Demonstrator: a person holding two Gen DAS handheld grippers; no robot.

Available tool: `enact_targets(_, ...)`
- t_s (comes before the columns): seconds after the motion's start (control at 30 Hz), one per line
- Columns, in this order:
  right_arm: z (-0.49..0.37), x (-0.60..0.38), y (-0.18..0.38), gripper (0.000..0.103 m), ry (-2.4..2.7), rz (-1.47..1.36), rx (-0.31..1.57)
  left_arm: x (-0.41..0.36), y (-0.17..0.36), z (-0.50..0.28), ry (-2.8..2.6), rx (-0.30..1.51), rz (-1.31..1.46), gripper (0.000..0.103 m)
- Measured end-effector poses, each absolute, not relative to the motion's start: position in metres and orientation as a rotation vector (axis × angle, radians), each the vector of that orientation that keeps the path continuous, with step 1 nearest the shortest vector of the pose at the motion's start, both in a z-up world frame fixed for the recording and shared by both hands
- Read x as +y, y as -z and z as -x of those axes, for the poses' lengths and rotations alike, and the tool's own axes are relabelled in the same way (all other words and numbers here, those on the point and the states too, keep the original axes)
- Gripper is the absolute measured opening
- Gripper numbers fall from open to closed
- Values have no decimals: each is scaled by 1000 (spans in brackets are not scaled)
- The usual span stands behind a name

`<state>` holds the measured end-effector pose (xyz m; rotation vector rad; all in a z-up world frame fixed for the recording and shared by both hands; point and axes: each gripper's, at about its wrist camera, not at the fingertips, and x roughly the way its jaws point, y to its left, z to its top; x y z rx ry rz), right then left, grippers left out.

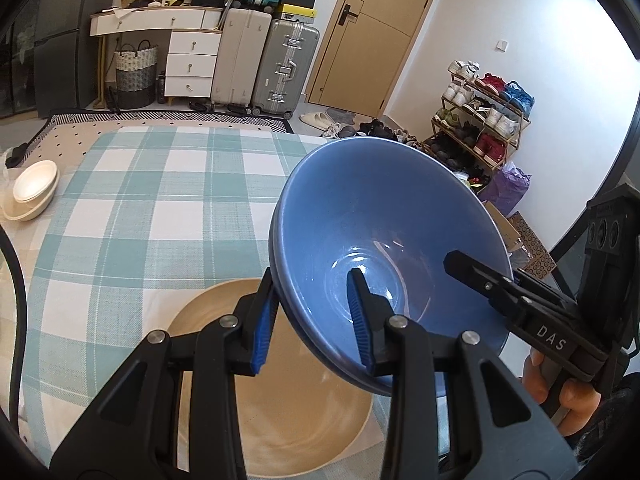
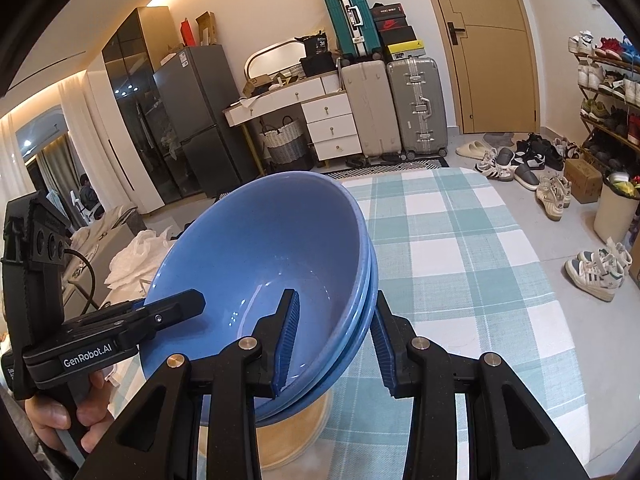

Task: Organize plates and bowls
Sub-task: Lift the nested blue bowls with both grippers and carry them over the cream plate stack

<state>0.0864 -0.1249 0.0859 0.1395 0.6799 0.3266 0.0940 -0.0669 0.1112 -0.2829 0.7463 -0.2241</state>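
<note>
Both tools are clamped on the same load: the left gripper (image 1: 314, 326) pinches the near rim of the blue bowls (image 1: 384, 240) with one pad inside and one outside, and the right gripper (image 2: 334, 346) does the same on the opposite rim, so the stack hangs tilted between two hands, clear of the table; to carry it well I would keep both hands moving together and level the rims before setting down, since a pinch on a smooth glazed wall could slip if one side twists; the rim edges look doubled, so I take it for two or three nested bowls, matte blue with a glossy well; right below them, at the near edge of the checked tablecloth (image 1: 132, 208), sits a wide cream plate (image 1: 304, 412); further off, at the table's far left corner, a small stack of cream bowls (image 1: 32, 190) waits
</note>
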Motion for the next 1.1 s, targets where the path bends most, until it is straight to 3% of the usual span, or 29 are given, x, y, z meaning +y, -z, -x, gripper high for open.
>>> enact_targets(0.63, -78, -72, -61, 37, -388, -111, 716, -14, -91, -54, 134, 757, 292, 31)
enact_targets(1.1, -86, -57, -32, 37, -396, -102, 772, -3, -56, -68, 105, 784, 294, 31)
